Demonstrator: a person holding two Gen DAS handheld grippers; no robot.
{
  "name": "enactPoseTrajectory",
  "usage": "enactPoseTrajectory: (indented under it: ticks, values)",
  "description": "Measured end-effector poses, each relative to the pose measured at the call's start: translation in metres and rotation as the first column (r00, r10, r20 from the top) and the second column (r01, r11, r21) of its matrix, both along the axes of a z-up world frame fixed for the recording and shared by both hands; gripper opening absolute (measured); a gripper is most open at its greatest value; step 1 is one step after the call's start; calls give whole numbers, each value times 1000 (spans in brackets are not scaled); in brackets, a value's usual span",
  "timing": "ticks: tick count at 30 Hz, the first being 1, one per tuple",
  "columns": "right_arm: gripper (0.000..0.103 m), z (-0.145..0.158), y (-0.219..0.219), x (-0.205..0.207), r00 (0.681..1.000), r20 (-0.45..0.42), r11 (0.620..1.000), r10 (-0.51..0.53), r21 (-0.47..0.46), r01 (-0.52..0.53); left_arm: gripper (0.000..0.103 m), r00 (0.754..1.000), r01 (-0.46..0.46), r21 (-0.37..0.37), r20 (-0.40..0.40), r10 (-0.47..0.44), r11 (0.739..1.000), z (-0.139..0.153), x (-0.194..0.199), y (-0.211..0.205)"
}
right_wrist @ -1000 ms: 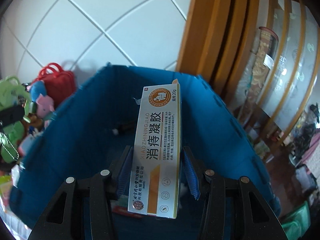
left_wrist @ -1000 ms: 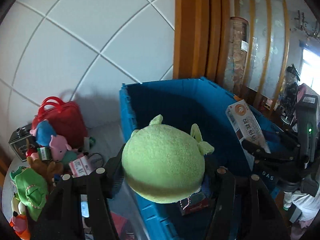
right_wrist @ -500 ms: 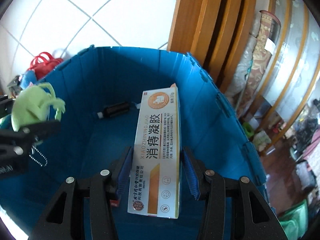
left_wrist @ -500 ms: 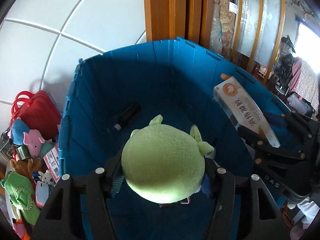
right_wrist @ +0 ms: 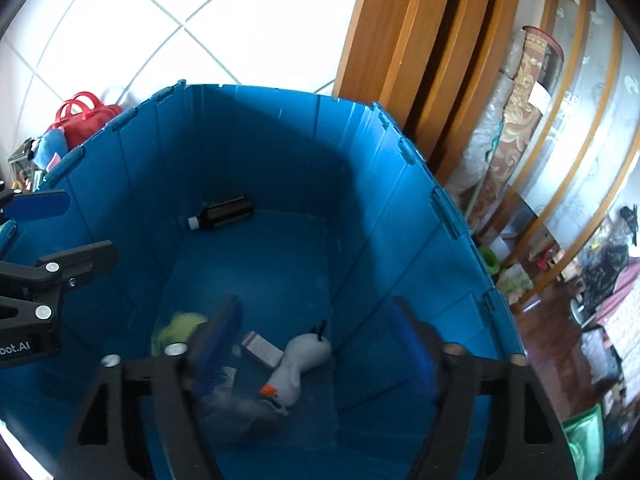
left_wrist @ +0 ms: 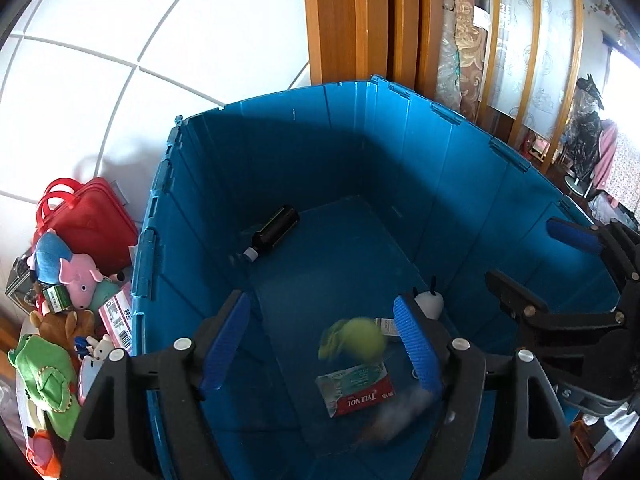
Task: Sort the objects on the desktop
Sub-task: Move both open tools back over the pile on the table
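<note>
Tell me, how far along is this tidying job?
Partly done. The blue bin already holds a dark bottle, a Tylenol box, a white snowman toy and a blurred green plush. Left gripper and right gripper have just opened; nothing sits between their fingers. Left: the toy pile beside the bin.

Daylight floods both fisheye views from the right, where a window (left_wrist: 628,76) glares to pure white. The tiled wall (left_wrist: 120,40) is bright, nearly blown out. The bin (left_wrist: 400,128) is dim inside, a broad shadow crossing its far wall. Straight lines bow near the edges and the corners go black. A green toy (left_wrist: 356,342) smears with motion blur; in the right view the near finger (right_wrist: 220,332) is blurred too.
</note>
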State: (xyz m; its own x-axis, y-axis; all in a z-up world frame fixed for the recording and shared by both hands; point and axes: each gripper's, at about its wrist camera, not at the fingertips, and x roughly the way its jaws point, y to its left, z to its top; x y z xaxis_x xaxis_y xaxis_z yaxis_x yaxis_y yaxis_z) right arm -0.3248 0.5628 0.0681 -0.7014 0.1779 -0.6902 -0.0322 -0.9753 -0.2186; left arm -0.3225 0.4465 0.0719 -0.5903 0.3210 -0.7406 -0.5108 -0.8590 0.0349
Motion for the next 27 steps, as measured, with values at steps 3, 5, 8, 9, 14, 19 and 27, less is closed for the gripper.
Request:
enactPoseTrajectory:
  ticks: [3,5,8,9,14,19,27]
  values:
    - [86,1,0,1,1000,-18,1000,-11,6,12,75,1000,-16,7,-7,16,1000,1,-1,-3]
    - [87,3,5,3,999,-33,999,-16,-29,15,75,999,-30,17,-22,30,999,2,1,-7]
    - [90,5,14,5,998,-59,995,-23,-101,17,75,995,-67,38,-74,70,997,7,7,-13]
    - [91,6,17,5,997,-66,993,-31,-120,23,75,993,-76,42,-89,80,996,8,8,-14]
    - [103,11,17,13,992,-116,991,-46,-134,30,75,982,-112,41,-150,117,993,11,15,-17]
    - [103,15,17,20,988,-136,987,-70,-150,49,75,965,-148,94,-204,164,985,21,27,-31]
    - [103,32,-12,45,978,-206,990,-34,-144,4,79,956,-180,160,-205,211,970,30,49,-76]
